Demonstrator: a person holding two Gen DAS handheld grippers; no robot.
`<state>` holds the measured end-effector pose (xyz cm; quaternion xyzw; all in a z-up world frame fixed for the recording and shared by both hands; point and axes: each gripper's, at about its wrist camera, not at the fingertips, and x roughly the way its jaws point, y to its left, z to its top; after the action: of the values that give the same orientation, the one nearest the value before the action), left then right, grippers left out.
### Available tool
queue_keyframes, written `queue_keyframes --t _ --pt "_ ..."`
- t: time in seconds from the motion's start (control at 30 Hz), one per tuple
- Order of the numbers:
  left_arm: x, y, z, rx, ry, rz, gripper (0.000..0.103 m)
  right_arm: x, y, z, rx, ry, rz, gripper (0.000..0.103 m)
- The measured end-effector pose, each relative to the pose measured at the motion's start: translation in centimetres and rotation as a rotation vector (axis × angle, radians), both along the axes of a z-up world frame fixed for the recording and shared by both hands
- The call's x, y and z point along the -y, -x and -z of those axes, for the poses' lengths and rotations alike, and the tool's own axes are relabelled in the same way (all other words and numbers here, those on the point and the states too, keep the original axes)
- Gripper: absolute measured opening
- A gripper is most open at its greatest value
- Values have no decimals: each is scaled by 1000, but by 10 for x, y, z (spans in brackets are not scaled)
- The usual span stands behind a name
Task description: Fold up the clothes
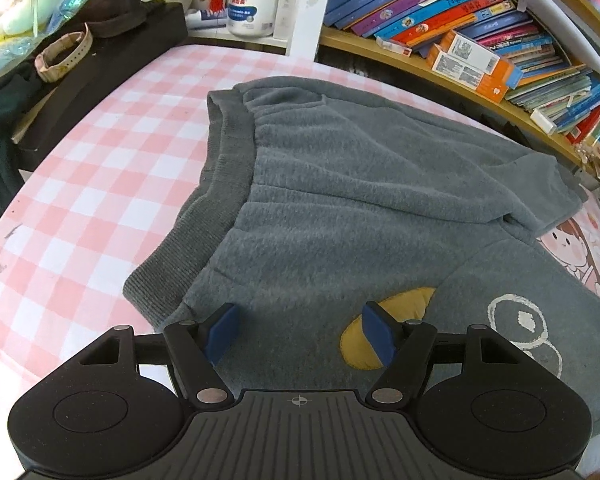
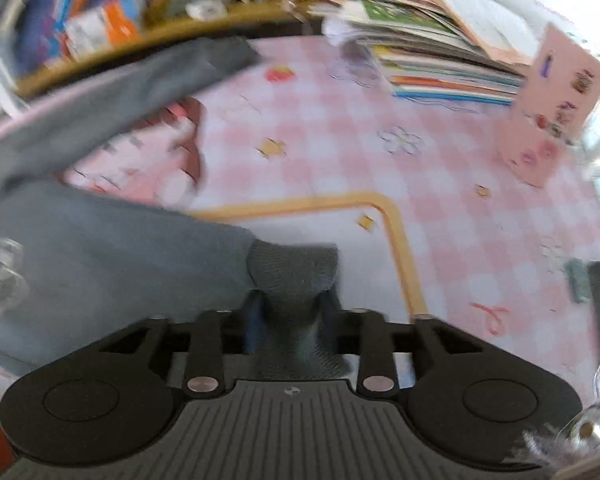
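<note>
Right jaws pinching a cuff, left jaws spread over the grey sweatshirt on the checked tabletop.

Nearest me, my left gripper (image 1: pixel 298 330) hovers with its jaws wide apart and holding nothing, just above the grey sweatshirt (image 1: pixel 340 208), beside its yellow patch (image 1: pixel 384 328). My right gripper (image 2: pixel 290 320) has its jaws closed on the ribbed cuff (image 2: pixel 294 268) of a sleeve. The fleece lies rumpled, its ribbed hem (image 1: pixel 208 200) facing the bare pink-checked tabletop (image 1: pixel 100 160) on the left. Only the right view, blurred, shows open cloth to the right up to a book stack (image 2: pixel 432 52) and pink box (image 2: pixel 552 108). The bookshelf (image 1: pixel 452 20) lines the far edge.
</note>
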<state>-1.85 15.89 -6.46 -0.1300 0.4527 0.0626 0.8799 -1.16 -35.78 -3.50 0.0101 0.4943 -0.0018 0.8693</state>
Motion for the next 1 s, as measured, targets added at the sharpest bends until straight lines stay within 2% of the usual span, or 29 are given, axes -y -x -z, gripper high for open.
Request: queue_keyframes --t 0.03,0.13,0.2,0.3,0.33,0.4,0.53,0.7,0.73,0.77,0.83,0.93,1.0 --pt "-1 1 0 3 2 -4 71 -2 2 2 2 22 0 48" --pt "-5 3 -2 10 4 -16 71 -6 5 -4 32 -3 -28 48" --pt "-4 3 -3 19 3 -16 71 -7 7 -11 70 8 -48 46" --pt "-2 1 -3 27 7 -2 71 -8 2 -14 88 -14 -61 36" --pt "-1 1 -3 27 7 -2 71 -8 2 -13 93 -17 -49 34" --pt "-1 2 -1 23 11 -6 71 -4 -1 -6 98 -6 -1 36" --pt "-3 4 3 16 19 -11 71 10 -5 10 62 -74 102 38" --pt "-3 4 5 15 21 -14 72 10 -6 22 22 -127 123 38" --pt "-3 3 6 16 21 -14 73 8 -5 21 24 -126 115 31" --pt "-2 4 6 18 21 -13 74 6 -5 19 24 -139 97 19" --pt "-1 3 7 18 16 -5 75 2 -3 14 29 -156 67 11" --pt "-2 3 7 15 17 -1 75 -6 5 -6 90 -102 3 10" --pt "-2 3 7 15 19 -2 75 -3 8 -12 103 -88 20 13"
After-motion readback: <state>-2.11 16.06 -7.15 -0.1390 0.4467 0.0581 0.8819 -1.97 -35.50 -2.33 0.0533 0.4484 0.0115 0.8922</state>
